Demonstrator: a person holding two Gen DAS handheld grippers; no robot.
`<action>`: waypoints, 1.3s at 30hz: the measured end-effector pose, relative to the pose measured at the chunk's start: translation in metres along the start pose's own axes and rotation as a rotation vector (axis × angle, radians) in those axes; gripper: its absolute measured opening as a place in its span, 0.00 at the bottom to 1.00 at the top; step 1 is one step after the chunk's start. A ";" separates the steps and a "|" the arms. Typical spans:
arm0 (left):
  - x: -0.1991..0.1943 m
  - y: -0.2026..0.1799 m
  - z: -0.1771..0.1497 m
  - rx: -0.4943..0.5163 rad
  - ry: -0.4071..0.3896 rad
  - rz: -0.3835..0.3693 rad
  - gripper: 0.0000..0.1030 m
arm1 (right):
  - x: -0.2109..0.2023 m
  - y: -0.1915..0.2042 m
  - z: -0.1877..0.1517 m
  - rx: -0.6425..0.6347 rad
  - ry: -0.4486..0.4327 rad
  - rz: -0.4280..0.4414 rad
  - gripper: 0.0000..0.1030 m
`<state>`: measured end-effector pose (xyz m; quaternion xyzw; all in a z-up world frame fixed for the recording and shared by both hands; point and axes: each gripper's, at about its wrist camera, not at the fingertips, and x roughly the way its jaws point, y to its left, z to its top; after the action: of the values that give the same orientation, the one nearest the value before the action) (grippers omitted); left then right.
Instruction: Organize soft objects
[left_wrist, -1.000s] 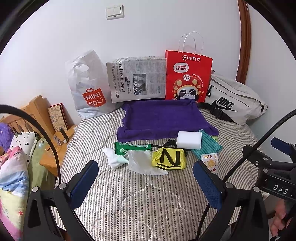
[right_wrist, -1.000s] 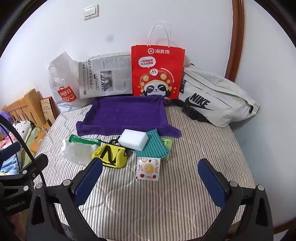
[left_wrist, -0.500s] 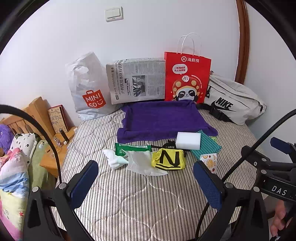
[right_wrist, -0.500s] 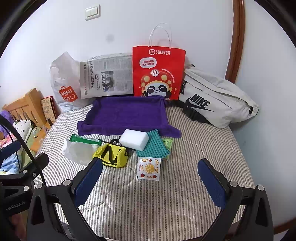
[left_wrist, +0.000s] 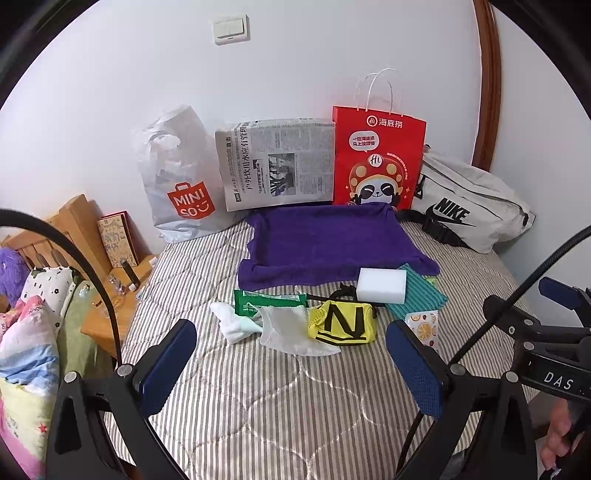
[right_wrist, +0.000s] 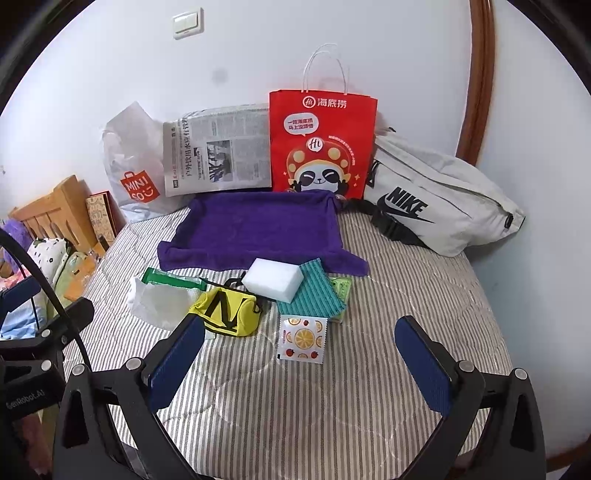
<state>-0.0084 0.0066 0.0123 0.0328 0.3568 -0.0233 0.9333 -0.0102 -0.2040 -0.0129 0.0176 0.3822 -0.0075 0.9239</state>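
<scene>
A purple towel (left_wrist: 328, 243) (right_wrist: 258, 229) lies spread on the striped bed. In front of it lie a white sponge (left_wrist: 380, 284) (right_wrist: 273, 280), a teal cloth (left_wrist: 417, 295) (right_wrist: 314, 291), a yellow pouch marked N (left_wrist: 343, 323) (right_wrist: 225, 310), a white sock (left_wrist: 232, 325), a clear plastic bag (left_wrist: 291, 332) (right_wrist: 159, 302), a green wipes pack (left_wrist: 269, 301) (right_wrist: 173, 278) and a fruit-print sachet (left_wrist: 423, 328) (right_wrist: 303, 338). My left gripper (left_wrist: 291, 373) and right gripper (right_wrist: 301, 365) are both open and empty, hovering short of the pile.
Against the wall stand a Miniso plastic bag (left_wrist: 177, 184), a newspaper (left_wrist: 277, 166), a red paper bag (left_wrist: 376, 158) and a grey Nike bag (left_wrist: 469, 206). A wooden bedside stand (left_wrist: 103, 314) and pillows (left_wrist: 29, 332) are at the left. The bed's edge drops off right.
Both grippers have drifted back and up very slightly. Nothing on the bed has moved.
</scene>
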 end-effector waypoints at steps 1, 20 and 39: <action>0.003 0.002 0.000 -0.002 0.001 -0.005 1.00 | 0.003 0.000 0.000 0.001 0.001 0.005 0.98; 0.139 0.090 -0.043 -0.077 0.196 0.079 0.99 | 0.102 -0.011 -0.004 0.018 0.118 0.049 0.98; 0.242 0.097 -0.051 -0.046 0.190 -0.055 0.31 | 0.181 0.014 -0.006 -0.038 0.277 0.077 0.98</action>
<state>0.1442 0.1028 -0.1828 0.0039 0.4450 -0.0374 0.8948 0.1137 -0.1902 -0.1442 0.0157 0.5051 0.0376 0.8621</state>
